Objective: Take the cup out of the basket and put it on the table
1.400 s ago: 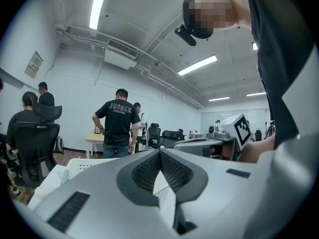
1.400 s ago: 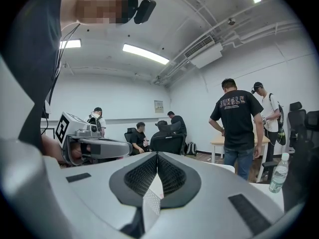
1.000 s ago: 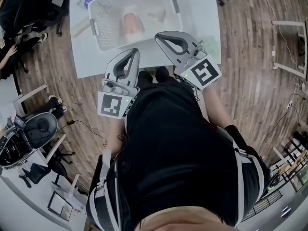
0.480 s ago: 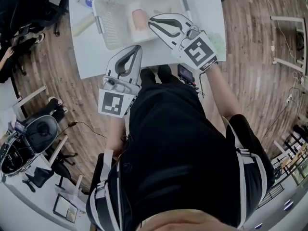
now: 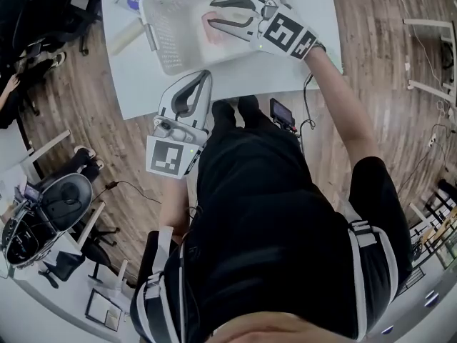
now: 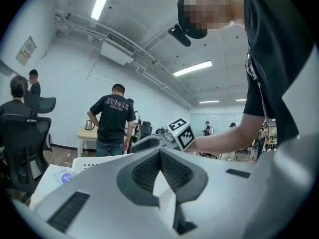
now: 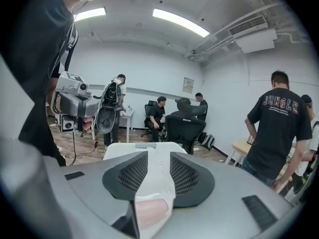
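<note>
Reaching my right arm forward over one table [image 5: 143,84], I hold my right claw [image 5: 212,16] above one basket [image 5: 171,41]; its jaws have just been opening, released, one pink cup [image 5: 216,36] between them inside the basket; my left claw [image 5: 203,77] hangs at the table's edge, clenched, empty.

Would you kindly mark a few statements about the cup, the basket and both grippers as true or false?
1. The cup is inside the basket. True.
2. The right gripper is clamped on the cup. False: its jaws stand apart, having just been opening, and the cup shows in the gap, unpressed.
3. The left gripper grips the basket's rim. False: its jaws are together on nothing, near the table's edge.
4. The basket stands on the white table. True.
</note>
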The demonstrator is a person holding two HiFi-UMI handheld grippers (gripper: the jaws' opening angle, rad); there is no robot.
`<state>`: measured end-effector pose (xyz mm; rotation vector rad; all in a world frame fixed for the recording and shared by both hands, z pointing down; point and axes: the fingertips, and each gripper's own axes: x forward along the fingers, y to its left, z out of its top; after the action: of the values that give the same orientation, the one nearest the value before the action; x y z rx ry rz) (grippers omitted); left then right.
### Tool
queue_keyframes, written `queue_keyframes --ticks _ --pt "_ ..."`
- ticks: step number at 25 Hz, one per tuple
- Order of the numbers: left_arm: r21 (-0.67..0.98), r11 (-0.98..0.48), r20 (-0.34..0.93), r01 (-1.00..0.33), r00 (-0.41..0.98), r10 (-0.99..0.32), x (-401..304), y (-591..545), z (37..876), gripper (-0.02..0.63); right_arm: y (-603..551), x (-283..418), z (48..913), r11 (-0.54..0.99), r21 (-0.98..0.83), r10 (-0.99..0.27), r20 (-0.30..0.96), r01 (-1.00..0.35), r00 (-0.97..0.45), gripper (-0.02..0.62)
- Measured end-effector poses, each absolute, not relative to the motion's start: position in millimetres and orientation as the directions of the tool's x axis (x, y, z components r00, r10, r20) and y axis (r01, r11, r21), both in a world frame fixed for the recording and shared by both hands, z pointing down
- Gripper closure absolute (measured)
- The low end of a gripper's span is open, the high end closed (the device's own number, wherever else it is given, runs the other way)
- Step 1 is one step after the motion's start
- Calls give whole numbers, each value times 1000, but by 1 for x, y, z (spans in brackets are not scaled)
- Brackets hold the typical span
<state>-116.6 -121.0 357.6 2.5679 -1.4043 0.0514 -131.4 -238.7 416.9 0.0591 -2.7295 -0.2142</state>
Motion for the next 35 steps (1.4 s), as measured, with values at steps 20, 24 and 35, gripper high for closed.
queue_keyframes --ticks 20,24,35 --pt "160 -505 168 -848 527 -833 -124 -118 368 586 -230 -166 581 923 155 143 709 351 -690 310" --pt "162 -505 177 -848 528 -831 -123 -120 372 586 -232 -163 603 910 151 148 750 385 -645 303" --pt "183 -497 185 -848 526 -830 -125 -124 378 586 -231 -153 645 869 195 119 810 455 -575 287"
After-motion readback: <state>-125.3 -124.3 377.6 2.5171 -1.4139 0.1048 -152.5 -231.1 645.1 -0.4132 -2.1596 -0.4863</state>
